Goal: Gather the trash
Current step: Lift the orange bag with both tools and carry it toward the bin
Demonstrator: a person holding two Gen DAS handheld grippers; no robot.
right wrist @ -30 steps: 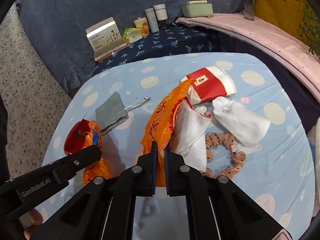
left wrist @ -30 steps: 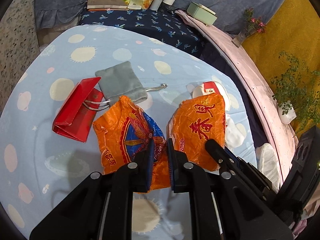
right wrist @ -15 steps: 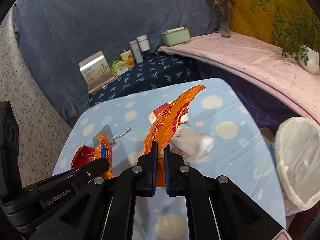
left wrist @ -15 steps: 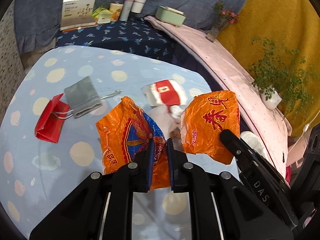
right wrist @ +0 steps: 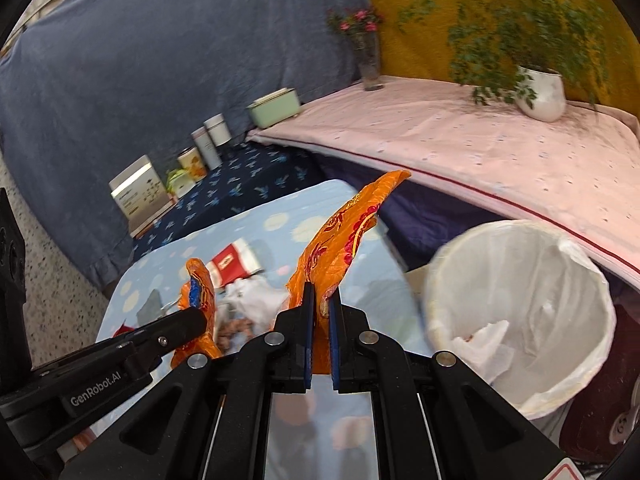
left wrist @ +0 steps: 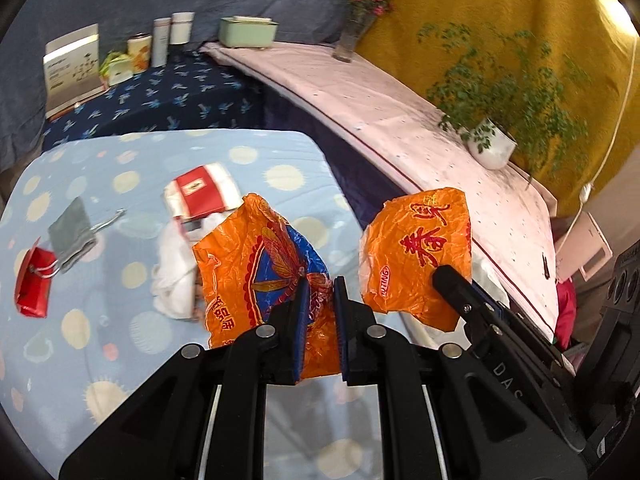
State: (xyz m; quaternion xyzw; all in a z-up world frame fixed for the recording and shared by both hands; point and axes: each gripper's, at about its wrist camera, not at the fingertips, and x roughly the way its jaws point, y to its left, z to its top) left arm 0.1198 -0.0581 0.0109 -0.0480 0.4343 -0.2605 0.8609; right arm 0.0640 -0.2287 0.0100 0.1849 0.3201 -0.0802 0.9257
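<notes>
My left gripper (left wrist: pixel 319 294) is shut on an orange and blue snack wrapper (left wrist: pixel 256 268), held up above the blue spotted table (left wrist: pixel 100 344). My right gripper (right wrist: pixel 319 300) is shut on an orange wrapper with red characters (right wrist: pixel 344 232); it also shows in the left wrist view (left wrist: pixel 416 248). A white-lined trash bin (right wrist: pixel 516 312) stands to the right of the right gripper, beside the table, with crumpled paper inside. The left gripper and its wrapper (right wrist: pixel 200 292) appear at the left of the right wrist view.
On the table lie a red and white packet (left wrist: pixel 200 192), a white cloth (left wrist: pixel 172 276), a grey pouch (left wrist: pixel 72 232) and a red bag (left wrist: pixel 34 284). A pink-covered ledge (right wrist: pixel 480 152) holds a potted plant (right wrist: pixel 540 92) and a flower vase (right wrist: pixel 368 60). Boxes and cans (left wrist: pixel 160 40) stand behind.
Both grippers have lifted their wrappers off the table and swung right. The trash bin has come closer in the right wrist view.
</notes>
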